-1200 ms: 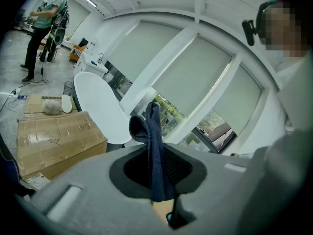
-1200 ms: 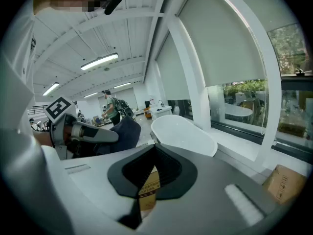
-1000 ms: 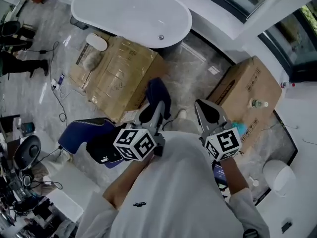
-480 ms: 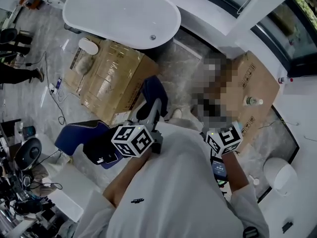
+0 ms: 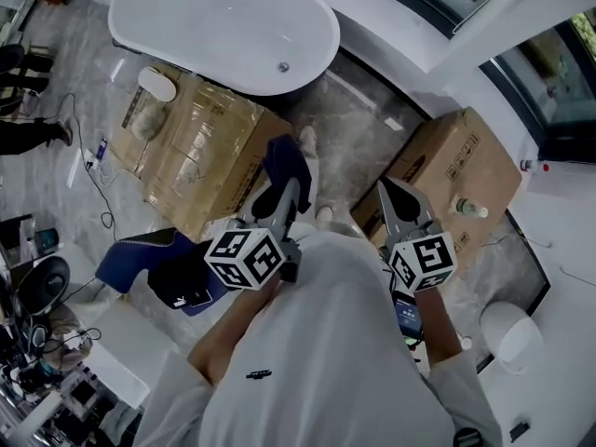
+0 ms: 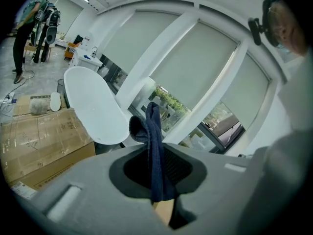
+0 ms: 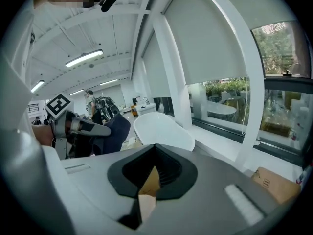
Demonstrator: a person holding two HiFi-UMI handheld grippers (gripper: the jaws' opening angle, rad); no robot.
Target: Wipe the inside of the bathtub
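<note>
Person standing on the grey marble floor (image 5: 365, 127), holding tongs in each hand. The left tongs (image 5: 288, 196) are clenched on a dark blue cloth (image 5: 290, 169), which hangs in folds beyond their tips. The right tongs (image 5: 399, 199) are closed tip to tip with nothing between them. The white oval bathtub (image 5: 219, 21) lies ahead, apart from both tongs. A flattened cardboard box (image 5: 200, 142) lies just beside the tub. A second box (image 5: 461, 166), at right, carries a bottle (image 5: 470, 209).
</note>
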